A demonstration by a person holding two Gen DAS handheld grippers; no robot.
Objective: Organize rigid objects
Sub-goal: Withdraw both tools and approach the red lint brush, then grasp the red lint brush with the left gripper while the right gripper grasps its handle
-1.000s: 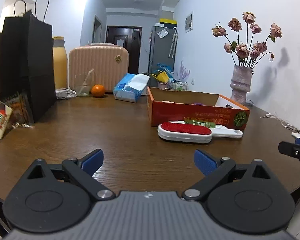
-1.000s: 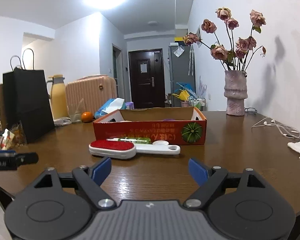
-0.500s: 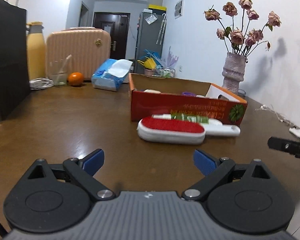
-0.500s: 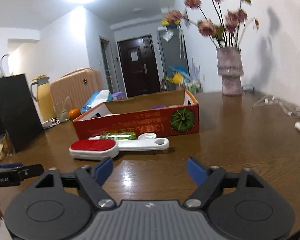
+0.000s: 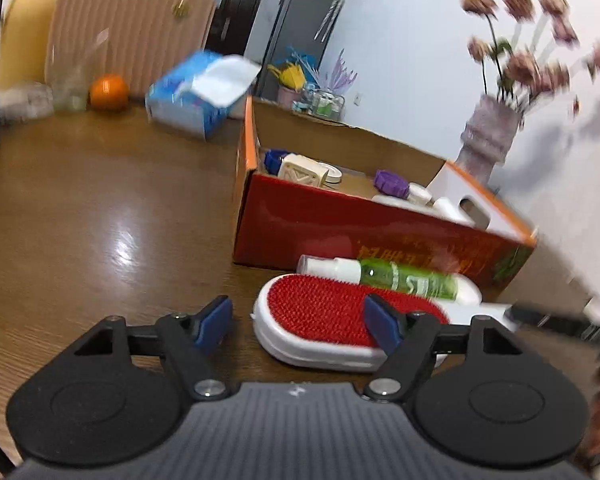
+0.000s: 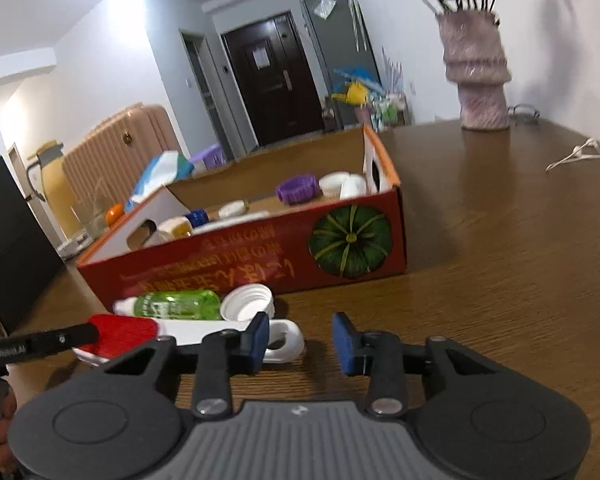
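Left wrist view: the left gripper (image 5: 298,318) is seen low over the wooden table (image 5: 80,216), its jaws spread but just narrowed, with nothing pinched. The red-faced lint brush (image 5: 332,320) lies flat just ahead; its rounded end is seen between the blue pads, and the right pad overlaps the red face in the picture, though contact cannot be told. A green bottle (image 5: 396,276) lies just behind the brush, against the red cardboard box (image 5: 340,224). In the right wrist view, the right gripper (image 6: 300,338) is held with jaws partly closed, only bare table between them. The brush's white handle (image 6: 276,336) is seen just behind the left pad (image 6: 258,338).
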